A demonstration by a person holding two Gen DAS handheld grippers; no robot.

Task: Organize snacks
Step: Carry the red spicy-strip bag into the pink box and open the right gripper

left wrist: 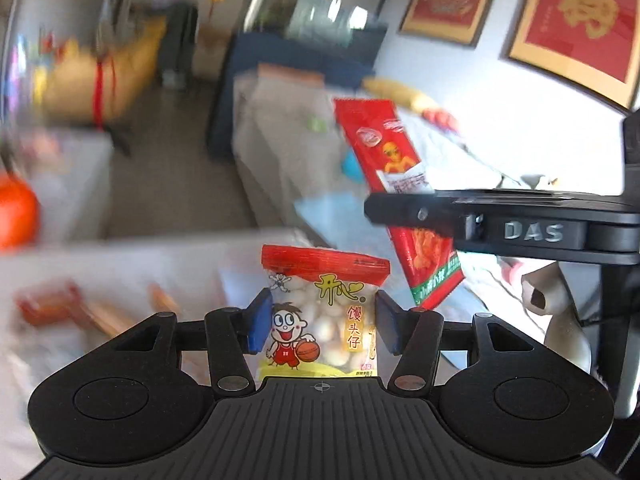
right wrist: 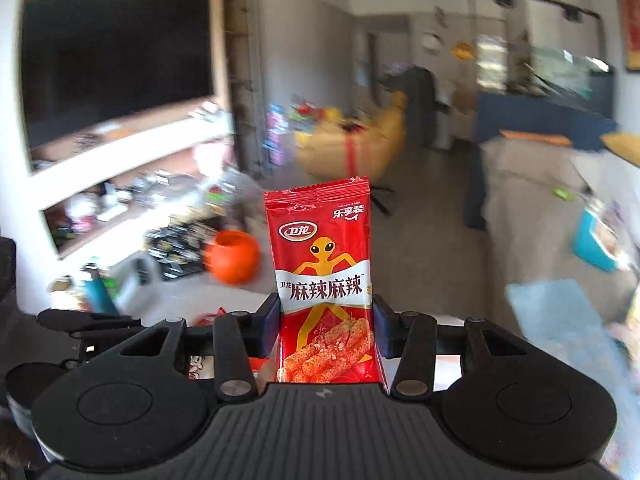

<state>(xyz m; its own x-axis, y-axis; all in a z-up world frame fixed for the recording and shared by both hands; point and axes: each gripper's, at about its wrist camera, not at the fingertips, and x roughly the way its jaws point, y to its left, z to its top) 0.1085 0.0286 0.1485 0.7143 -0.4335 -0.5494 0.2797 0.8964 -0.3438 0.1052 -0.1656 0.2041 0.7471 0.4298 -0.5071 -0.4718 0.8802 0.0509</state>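
red packet [right wrist: 324, 280]: glossy plastic film | tongs [right wrist: 326, 328]: matt black plastic

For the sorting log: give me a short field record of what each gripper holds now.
left gripper: shut on the bun snack packet, clear with a red top band and a cartoon boy, held upright
right gripper: shut on the red spicy strip packet with a yellow alien figure, upright
cross view: the red packet also shows in the left camera, clamped, tilted
background: blurred room
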